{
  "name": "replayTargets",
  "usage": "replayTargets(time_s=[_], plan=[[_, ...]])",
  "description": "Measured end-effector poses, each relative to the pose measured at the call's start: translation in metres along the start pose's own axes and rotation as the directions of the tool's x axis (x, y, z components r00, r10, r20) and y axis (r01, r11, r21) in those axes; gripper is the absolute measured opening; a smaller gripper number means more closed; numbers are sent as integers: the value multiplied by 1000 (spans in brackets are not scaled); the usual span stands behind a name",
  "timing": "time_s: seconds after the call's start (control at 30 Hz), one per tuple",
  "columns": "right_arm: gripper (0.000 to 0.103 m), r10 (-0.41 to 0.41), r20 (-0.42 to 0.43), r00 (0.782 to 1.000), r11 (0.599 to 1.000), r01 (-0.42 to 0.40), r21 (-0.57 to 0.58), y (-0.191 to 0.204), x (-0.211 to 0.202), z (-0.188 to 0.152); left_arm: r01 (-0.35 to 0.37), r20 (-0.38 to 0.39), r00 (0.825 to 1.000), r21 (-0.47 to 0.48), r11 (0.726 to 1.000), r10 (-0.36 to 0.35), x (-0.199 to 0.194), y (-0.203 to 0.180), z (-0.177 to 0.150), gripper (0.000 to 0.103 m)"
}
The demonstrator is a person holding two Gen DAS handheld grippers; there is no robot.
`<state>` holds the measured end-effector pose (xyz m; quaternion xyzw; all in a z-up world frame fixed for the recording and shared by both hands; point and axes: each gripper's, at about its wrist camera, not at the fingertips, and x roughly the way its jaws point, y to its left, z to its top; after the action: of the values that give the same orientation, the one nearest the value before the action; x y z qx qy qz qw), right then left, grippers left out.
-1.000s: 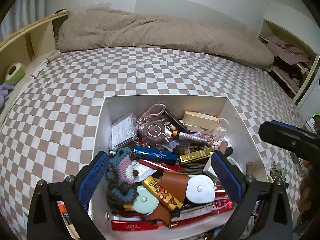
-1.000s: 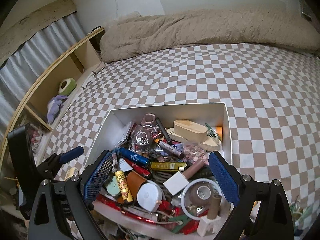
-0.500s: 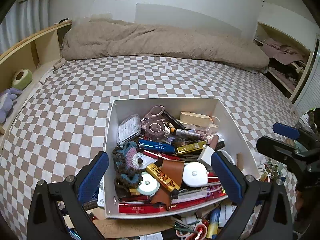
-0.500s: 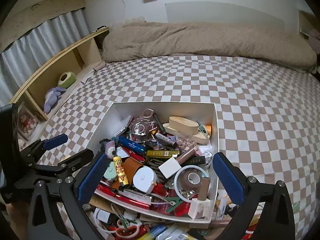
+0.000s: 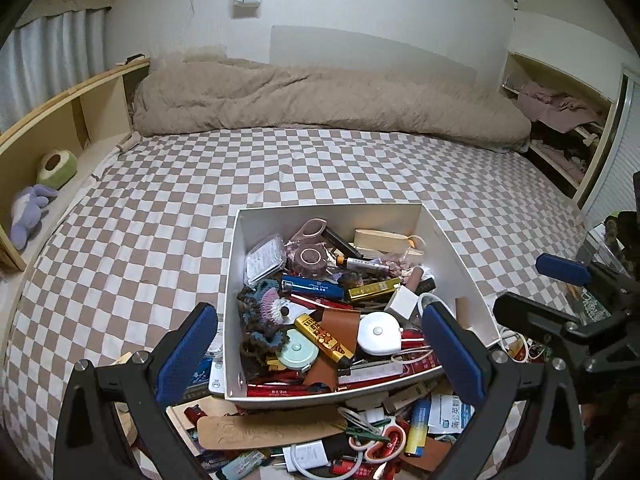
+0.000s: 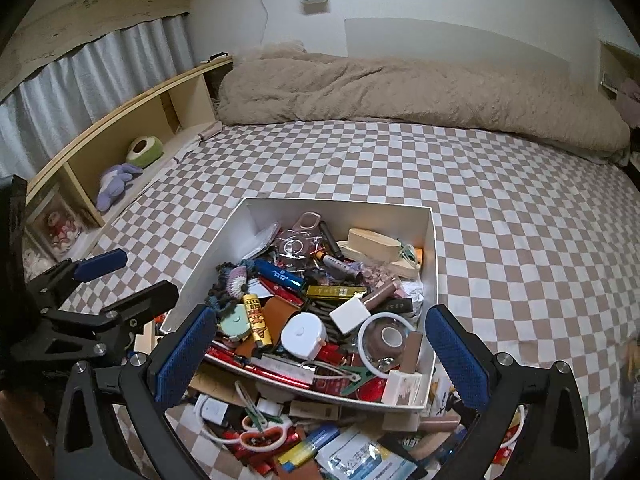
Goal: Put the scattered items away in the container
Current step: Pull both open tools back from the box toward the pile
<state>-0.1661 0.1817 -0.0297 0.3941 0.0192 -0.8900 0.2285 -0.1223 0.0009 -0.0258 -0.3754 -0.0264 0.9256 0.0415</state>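
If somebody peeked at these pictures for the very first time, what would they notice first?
Probably the white box on the checkered bed sheet, crammed full of small things such as a round white tape measure and a blue lighter. More clutter, including red-handled scissors, lies on the sheet in front of the box. Both hand-held grippers, left and right, hang open and empty above the mess.

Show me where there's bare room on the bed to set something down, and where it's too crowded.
Free: the checkered sheet between the white box and the beige duvet, left of the box toward the wooden shelf, and right of the box in the right wrist view. Crowded: inside the box, and the loose pile with the scissors at its near edge.
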Motion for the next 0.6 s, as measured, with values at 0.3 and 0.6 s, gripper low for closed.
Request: replayTargets(time_s=[0.3,0.6], plan=[[103,-3,21,1000,1000,3,-8,7,-18,-5,-9,18,1000,-2,1000,9,-19,4,-6,103],[103,-27,41,999,999,28,-32,14,-35,-17,-23,18,1000,-17,1000,23,-32,10,-19,103]])
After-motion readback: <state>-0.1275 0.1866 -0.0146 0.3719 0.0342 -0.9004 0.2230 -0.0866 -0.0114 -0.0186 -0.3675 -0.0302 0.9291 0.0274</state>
